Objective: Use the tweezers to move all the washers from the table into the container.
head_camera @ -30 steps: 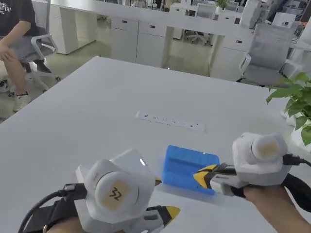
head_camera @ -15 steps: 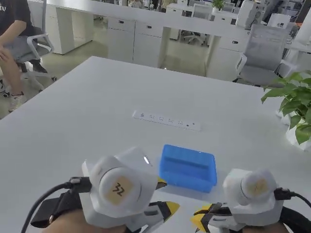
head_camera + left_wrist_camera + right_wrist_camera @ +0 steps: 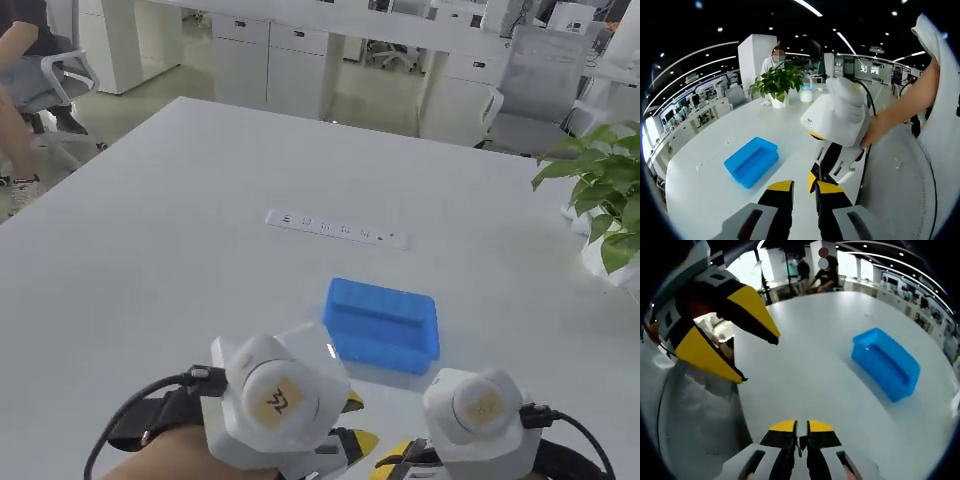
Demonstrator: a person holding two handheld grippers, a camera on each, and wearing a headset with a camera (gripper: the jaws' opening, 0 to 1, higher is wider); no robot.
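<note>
At lower centre of the head view, the blue container [image 3: 381, 322], a shallow rectangular tub, sits on the white table [image 3: 180, 230]. The right gripper view catches the left gripper [image 3: 760, 359] at upper left, its 2 jaws apart. The right gripper [image 3: 801, 427] has its jaws together.

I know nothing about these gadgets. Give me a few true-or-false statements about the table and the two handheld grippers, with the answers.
1. The blue container rests on the white table. True.
2. The left gripper has its jaws spread apart. True.
3. The right gripper has its jaws wide open. False: they sit almost together.
4. The plant stands left of the container. False: in the head view it is off to the right.
5. A power strip lies beyond the container. True.
</note>
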